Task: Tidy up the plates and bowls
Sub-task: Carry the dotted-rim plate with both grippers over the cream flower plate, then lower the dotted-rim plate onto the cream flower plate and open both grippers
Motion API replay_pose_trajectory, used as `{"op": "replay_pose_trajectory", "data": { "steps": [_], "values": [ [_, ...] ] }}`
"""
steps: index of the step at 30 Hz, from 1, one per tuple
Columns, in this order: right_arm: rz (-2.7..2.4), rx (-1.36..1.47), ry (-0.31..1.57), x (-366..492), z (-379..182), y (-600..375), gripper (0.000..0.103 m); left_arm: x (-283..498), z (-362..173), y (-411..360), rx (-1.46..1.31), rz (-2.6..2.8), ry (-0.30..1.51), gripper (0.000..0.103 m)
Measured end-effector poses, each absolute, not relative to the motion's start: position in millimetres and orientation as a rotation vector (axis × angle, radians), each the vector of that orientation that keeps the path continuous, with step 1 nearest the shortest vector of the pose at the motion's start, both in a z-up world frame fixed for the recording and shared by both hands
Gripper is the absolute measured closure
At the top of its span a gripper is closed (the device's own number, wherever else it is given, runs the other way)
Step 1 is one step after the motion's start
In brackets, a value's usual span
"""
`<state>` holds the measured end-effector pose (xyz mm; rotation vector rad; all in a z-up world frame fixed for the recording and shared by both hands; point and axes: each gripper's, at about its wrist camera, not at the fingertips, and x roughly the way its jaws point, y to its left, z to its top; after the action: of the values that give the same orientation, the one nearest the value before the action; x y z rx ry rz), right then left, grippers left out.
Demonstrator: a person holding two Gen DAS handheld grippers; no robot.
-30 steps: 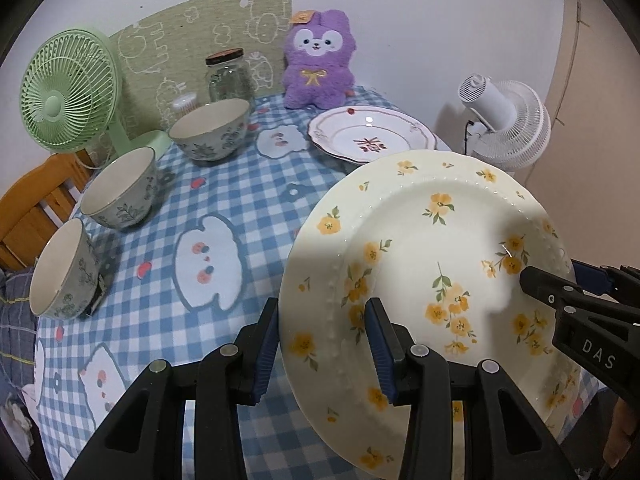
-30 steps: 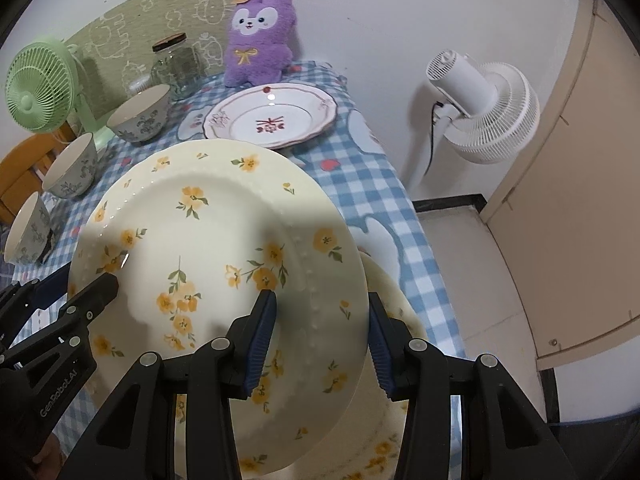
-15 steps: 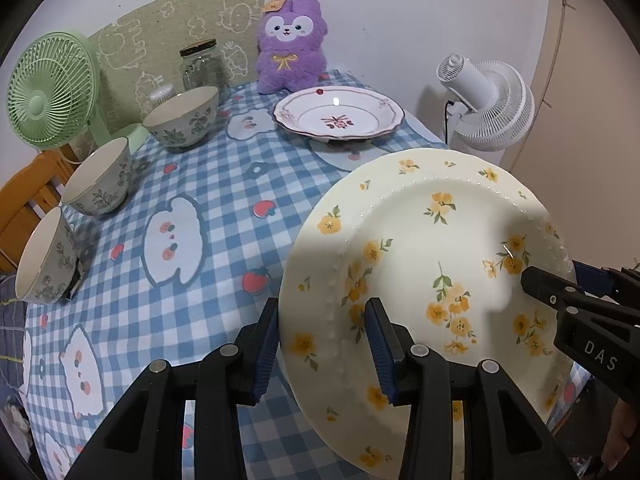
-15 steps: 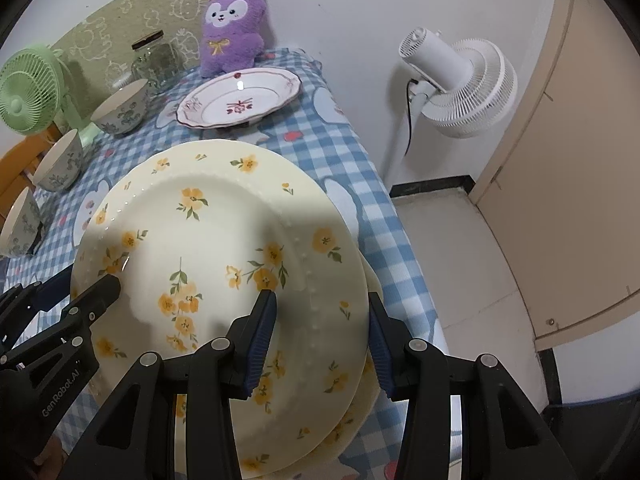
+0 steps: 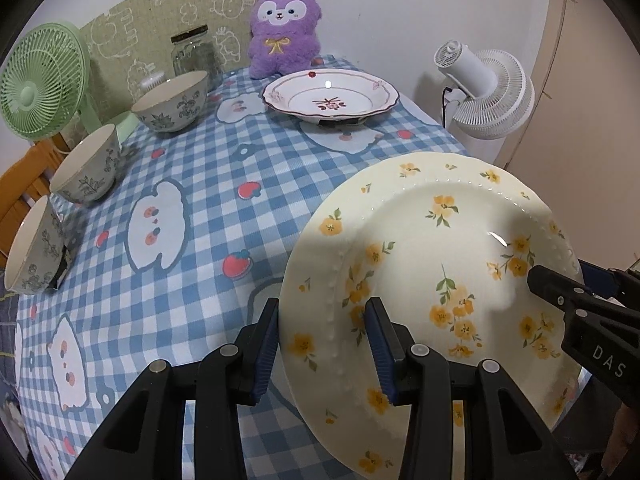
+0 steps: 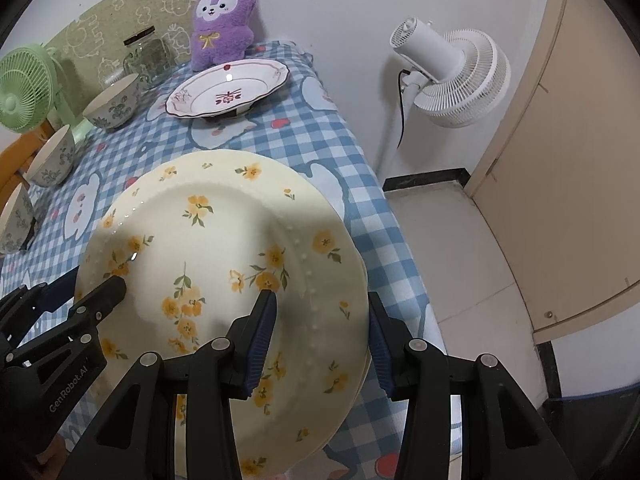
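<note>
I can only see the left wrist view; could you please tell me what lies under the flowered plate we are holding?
Observer: A second plate of the same pattern; its rim peeks out beyond the held flowered plate in the right wrist view.
Operator: Thank you. How does the right gripper hold it?
Observer: It straddles the rim, one finger on the face, the other past the edge.
Operator: What is beyond that side of the table?
Observer: Pale floor tiles and a black skirting strip.
</note>
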<state>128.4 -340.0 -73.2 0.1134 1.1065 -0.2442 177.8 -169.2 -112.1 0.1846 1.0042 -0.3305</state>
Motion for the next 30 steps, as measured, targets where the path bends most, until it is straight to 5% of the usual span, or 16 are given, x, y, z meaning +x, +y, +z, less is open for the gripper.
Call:
{"op": "replay_pose_trajectory", "data": {
  "steps": [30],
  "values": [
    [-0.288, 0.022, 1.094, 135.0, -79.4, -329.9, 0.047, 177.3, -114.5, -169.9, 0.172, -0.302, 0.990, 0.060]
  ]
}}
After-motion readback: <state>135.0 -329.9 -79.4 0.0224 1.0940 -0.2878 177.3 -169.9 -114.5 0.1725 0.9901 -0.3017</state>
